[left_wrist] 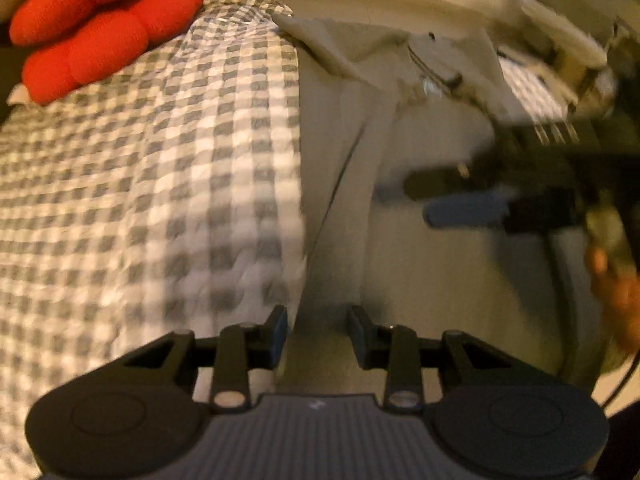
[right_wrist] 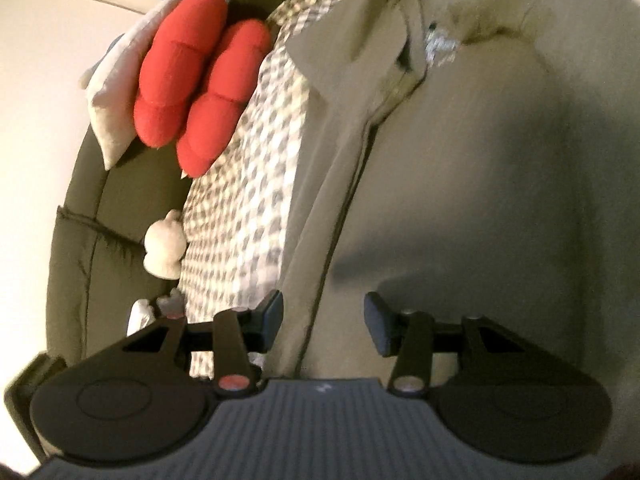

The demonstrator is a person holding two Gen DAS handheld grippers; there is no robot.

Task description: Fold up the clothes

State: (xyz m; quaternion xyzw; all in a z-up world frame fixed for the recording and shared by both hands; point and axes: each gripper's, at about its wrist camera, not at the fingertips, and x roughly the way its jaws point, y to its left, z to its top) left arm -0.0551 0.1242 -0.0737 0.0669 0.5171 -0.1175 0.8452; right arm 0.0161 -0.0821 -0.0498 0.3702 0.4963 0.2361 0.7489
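- A checked cover [right_wrist: 248,200] in grey and white lies over the seat.
- A dark green sofa [right_wrist: 80,240] curves round its far side.
- Red cushion [right_wrist: 200,76] leans on the sofa back, touching a pale pillow [right_wrist: 116,92] behind it.
- A small white plush toy [right_wrist: 164,248] sits at the cover's edge.
- Pale floor [right_wrist: 36,80] beyond; warm, dim light.

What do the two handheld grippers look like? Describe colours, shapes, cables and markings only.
Both match. The left gripper and right gripper have black linkage arms, round black housings either side, a ribbed grey centre plate with a small white mark, and dark blue finger pads. Pivot screws are silver, one on the right gripper reddish. A thin black cable trails from the right gripper.
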